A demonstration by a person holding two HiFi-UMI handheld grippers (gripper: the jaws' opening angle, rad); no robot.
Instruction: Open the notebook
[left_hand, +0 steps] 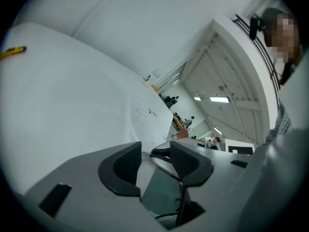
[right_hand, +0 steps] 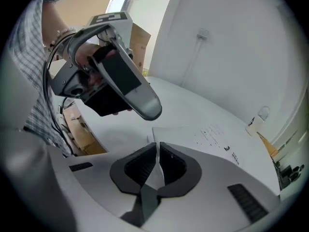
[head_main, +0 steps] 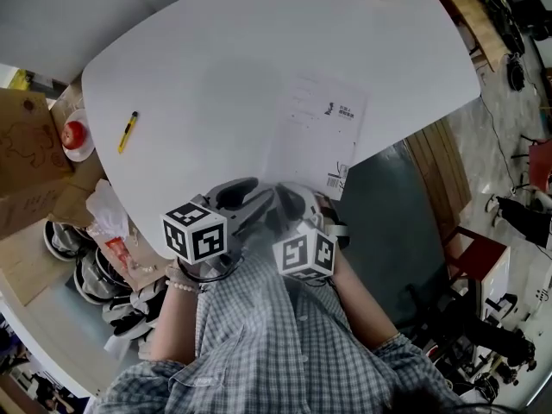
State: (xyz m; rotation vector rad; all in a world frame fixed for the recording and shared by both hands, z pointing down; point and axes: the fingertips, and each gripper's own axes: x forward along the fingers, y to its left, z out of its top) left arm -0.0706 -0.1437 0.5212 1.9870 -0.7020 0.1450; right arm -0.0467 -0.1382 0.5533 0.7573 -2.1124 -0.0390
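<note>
Jaws of right gripper [right_hand: 157, 161] nearly together, pinching thin white sheet edge at near corner of notebook [right_hand: 212, 135]. Rest of notebook flat on white table [right_hand: 193, 100]. Left gripper [right_hand: 145, 103] hangs just above that corner, hand around its grip.

Left gripper view: jaws spread, nothing clamped. Notebook ahead on table, yellow pen [left_hand: 13, 51] far left.

Head view: both grippers side by side at table's near edge, by notebook's near corner. Notebook white, small print on top. Pen well apart to left. Apple [head_main: 74, 134] on plate past table's left edge.

Notebook [head_main: 315, 132] on table [head_main: 216, 50], by near edge
</note>
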